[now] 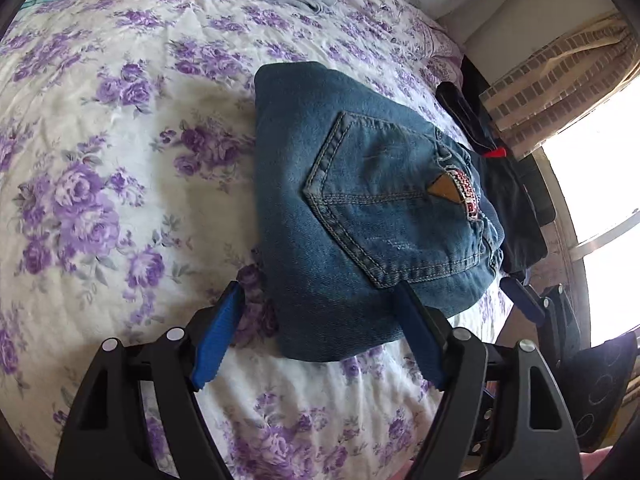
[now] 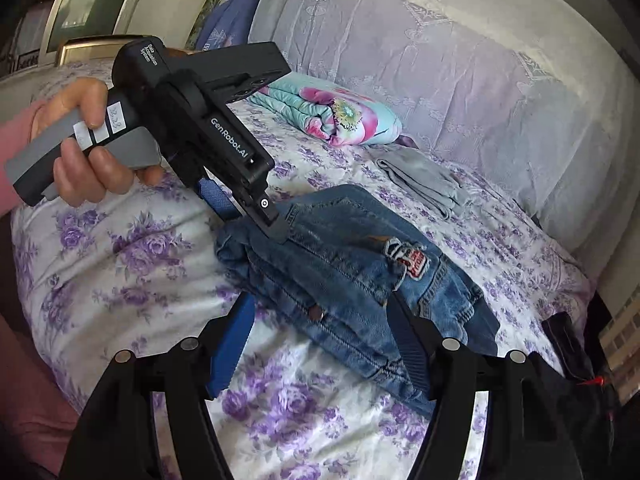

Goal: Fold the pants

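Observation:
Folded blue jeans (image 1: 360,200) lie on the purple-flowered bedspread (image 1: 120,160), back pocket and a sewn patch facing up. My left gripper (image 1: 318,292) stands open astride their near corner; its left finger (image 1: 224,328) is clear of the denim and its right finger (image 1: 416,332) lies against the fold. In the right wrist view the jeans (image 2: 352,264) lie just ahead, and my right gripper (image 2: 320,300) is open with the waistband edge between its fingers. The left gripper (image 2: 244,216), held by a hand (image 2: 88,152), reaches the jeans' far corner.
A folded grey garment (image 2: 424,184) and a folded floral quilt (image 2: 332,116) lie farther up the bed, before a lace-covered pillow (image 2: 440,60). A dark garment with a red tag (image 2: 572,360) hangs at the bed's edge. A bright window (image 1: 600,200) is beyond it.

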Tool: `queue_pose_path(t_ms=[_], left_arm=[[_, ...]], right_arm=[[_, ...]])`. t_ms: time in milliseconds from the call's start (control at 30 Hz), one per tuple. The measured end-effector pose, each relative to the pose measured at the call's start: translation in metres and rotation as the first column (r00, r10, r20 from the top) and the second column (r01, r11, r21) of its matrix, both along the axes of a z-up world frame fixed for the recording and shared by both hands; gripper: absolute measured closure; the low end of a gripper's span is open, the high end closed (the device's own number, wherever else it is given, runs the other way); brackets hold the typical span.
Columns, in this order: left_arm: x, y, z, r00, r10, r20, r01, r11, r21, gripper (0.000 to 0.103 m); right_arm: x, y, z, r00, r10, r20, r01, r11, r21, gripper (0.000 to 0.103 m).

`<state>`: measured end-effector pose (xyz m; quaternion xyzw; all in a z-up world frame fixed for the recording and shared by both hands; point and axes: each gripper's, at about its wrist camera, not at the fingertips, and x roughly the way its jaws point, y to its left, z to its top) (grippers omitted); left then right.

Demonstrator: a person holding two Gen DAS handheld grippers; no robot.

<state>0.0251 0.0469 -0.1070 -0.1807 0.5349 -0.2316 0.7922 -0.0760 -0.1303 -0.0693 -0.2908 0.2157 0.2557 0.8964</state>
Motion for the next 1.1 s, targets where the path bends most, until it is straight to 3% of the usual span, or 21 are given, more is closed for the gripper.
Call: queue_pose_path(t_ms=[133, 200, 300, 400, 467, 567, 600, 700, 900, 1100], left_arm=[[0.004, -0.002, -0.006, 0.997, 0.014, -0.07, -0.016, 0.999, -0.032, 0.028], [0.001, -0.003, -0.007, 0.996, 0.012, -0.083, -0.015, 0.999, -0.038, 0.028], [-0.003, -0.004, -0.009, 0.997, -0.001, -0.078, 0.0, 1.0, -0.02, 0.025], [0.003, -0.009, -0.015, 0.996, 0.011, -0.09, -0.012, 1.0, -0.016, 0.015], [0.005, -0.022, -0.012, 0.998, 0.008, -0.055, -0.005, 0.999, 0.038, 0.011], [0.004, -0.034, -0.01, 1.0, 0.005, -0.005, -0.004, 0.995, 0.1, 0.007], [0.004, -0.033, -0.01, 1.0, 0.004, -0.002, -0.004, 0.996, 0.094, 0.007], [0.004, -0.025, -0.012, 1.0, 0.001, -0.002, -0.001, 0.999, 0.047, 0.007], [0.003, -0.026, -0.013, 0.999, -0.006, 0.039, 0.004, 0.999, 0.049, 0.004], [0.01, -0.03, -0.013, 0.998, -0.025, 0.064, 0.024, 0.999, 0.027, 0.004]], right_arm=[[0.012, -0.035, 0.016, 0.997, -0.055, -0.06, 0.062, 0.99, 0.13, 0.028], [0.026, -0.062, 0.029, 0.988, -0.115, -0.103, 0.136, 0.966, 0.219, 0.023], [0.054, -0.108, 0.04, 0.963, -0.173, -0.208, 0.239, 0.905, 0.352, 0.018], [0.092, -0.147, 0.035, 0.913, -0.18, -0.366, 0.342, 0.827, 0.446, 0.017], [0.12, -0.165, 0.023, 0.861, -0.141, -0.489, 0.402, 0.779, 0.481, 0.016], [0.161, -0.183, -0.006, 0.746, -0.058, -0.663, 0.493, 0.718, 0.492, 0.016], [0.176, -0.186, -0.018, 0.696, -0.021, -0.718, 0.52, 0.705, 0.483, 0.016], [0.201, -0.191, -0.048, 0.583, 0.123, -0.803, 0.547, 0.671, 0.5, 0.012], [0.214, -0.194, -0.06, 0.531, 0.281, -0.799, 0.522, 0.635, 0.57, 0.008], [0.23, -0.173, -0.054, 0.551, 0.351, -0.757, 0.435, 0.653, 0.62, 0.008]])
